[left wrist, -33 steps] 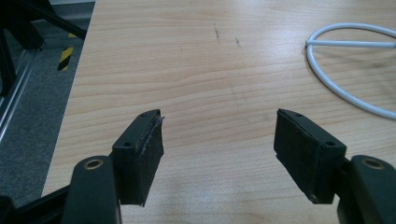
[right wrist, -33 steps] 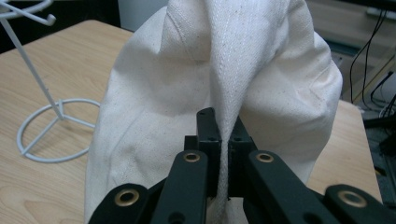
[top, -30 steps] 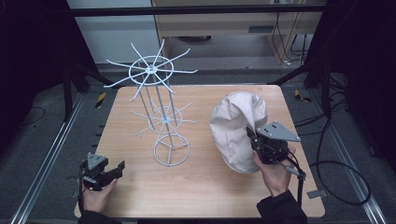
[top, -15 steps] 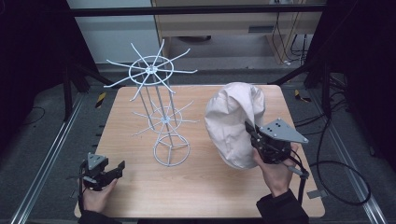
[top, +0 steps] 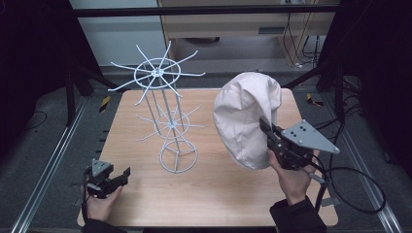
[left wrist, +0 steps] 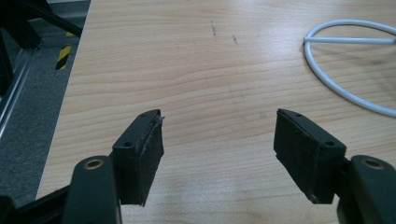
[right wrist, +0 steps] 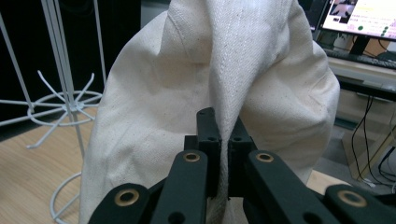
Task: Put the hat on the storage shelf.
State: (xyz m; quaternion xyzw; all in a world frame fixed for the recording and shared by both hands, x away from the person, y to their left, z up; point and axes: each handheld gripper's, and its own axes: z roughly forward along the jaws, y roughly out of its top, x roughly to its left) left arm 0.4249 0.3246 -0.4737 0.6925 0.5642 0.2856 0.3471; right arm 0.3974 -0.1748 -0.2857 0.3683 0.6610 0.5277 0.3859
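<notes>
Hat (top: 247,119) pinched in my right gripper (top: 270,137) at four o'clock; my left gripper (top: 120,175), eight o'clock, gapes empty beside rack (top: 167,124).

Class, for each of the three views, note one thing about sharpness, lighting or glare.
High view: table evenly lit, surroundings dark, soft shadows under the rack. Left gripper view: wood grain sharp, no glare, left gripper slightly soft up close. Right gripper view: cloth weave crisp, background monitor bright and blurred.
</notes>
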